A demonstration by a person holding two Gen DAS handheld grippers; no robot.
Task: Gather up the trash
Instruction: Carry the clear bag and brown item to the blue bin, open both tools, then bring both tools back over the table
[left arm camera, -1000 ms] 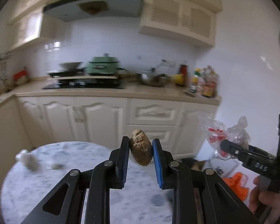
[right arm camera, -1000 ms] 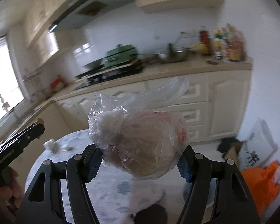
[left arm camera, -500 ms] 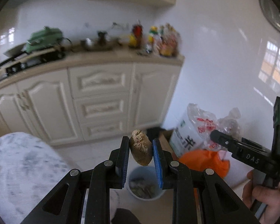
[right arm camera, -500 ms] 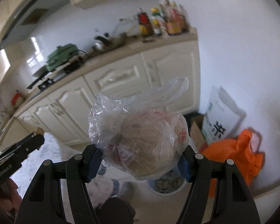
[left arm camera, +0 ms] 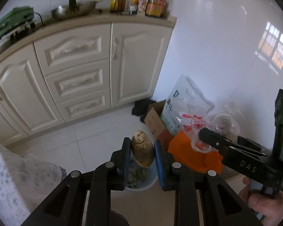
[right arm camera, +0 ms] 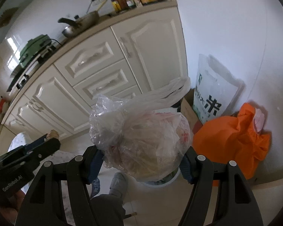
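While both point down toward the floor, the left claw (left arm camera: pixel 142 151) is nearly pressed together, pinching a brown lump of trash (left arm camera: pixel 142 154) between its blue pads above a pale bin (left arm camera: pixel 141 185). The right claw (right arm camera: pixel 141 160) stands about half spread, clamping a knotted clear plastic bag (right arm camera: pixel 141 137) of waste over the same bin (right arm camera: pixel 172 177).

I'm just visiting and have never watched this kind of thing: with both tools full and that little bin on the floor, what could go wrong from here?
1. The bin is small and already holds scraps; the brown lump in the left tool might bounce out or miss.
2. The bulging plastic bag in the right tool looks about as wide as the bin, so it could catch on the rim or tip it.
3. The bag's loose handles trail and might snag.
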